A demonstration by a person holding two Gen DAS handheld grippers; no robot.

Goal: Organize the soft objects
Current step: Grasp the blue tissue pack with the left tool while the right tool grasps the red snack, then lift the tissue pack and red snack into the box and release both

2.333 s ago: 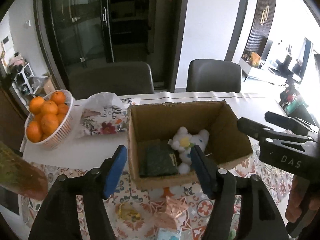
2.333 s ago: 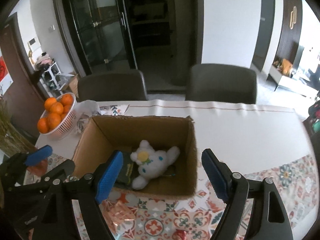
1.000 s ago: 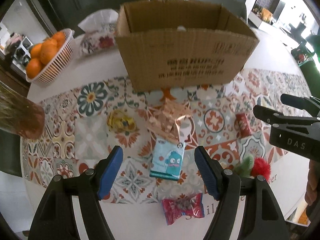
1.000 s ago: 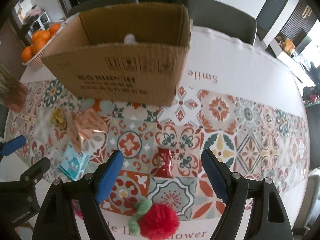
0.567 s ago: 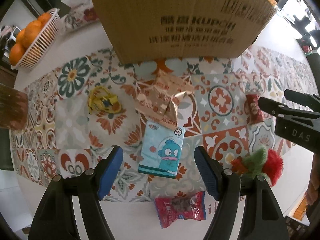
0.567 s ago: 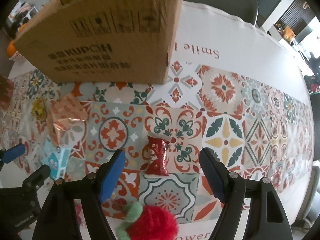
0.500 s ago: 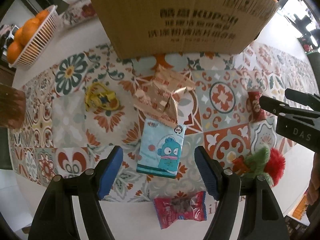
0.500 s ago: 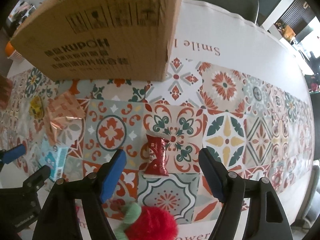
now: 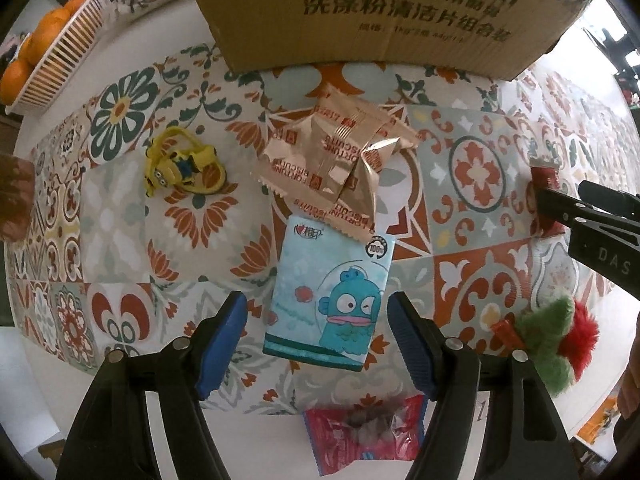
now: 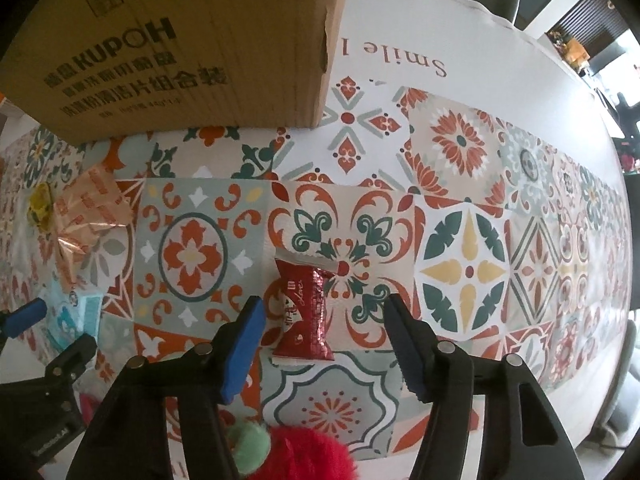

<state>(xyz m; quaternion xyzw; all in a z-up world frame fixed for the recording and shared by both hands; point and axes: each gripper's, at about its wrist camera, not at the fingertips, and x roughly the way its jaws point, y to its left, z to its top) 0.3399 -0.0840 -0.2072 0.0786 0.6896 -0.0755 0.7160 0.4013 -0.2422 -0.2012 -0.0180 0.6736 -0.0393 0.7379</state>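
My left gripper [image 9: 318,340] is open, its blue pads on either side of a light blue tissue pack [image 9: 328,300] with a cartoon fish, lying on the patterned tablecloth. Gold biscuit wrappers [image 9: 336,160] overlap the pack's far edge. My right gripper [image 10: 324,344] is open over a red foil snack packet [image 10: 304,312]. A red and green plush strawberry [image 9: 556,340] lies at the table's near edge; it also shows in the right wrist view [image 10: 296,456]. The cardboard box [image 9: 380,12] stands behind.
A yellow minion toy [image 9: 180,166] lies left of the wrappers. A red candy bag [image 9: 360,436] lies near the table edge under my left gripper. A basket of oranges [image 9: 44,60] stands far left. Chairs stand beyond the table [image 10: 500,68].
Both grippers have dropped from above the box to low over the table. The left has closed in on the tissue pack, the right on the red packet. Both stay open.
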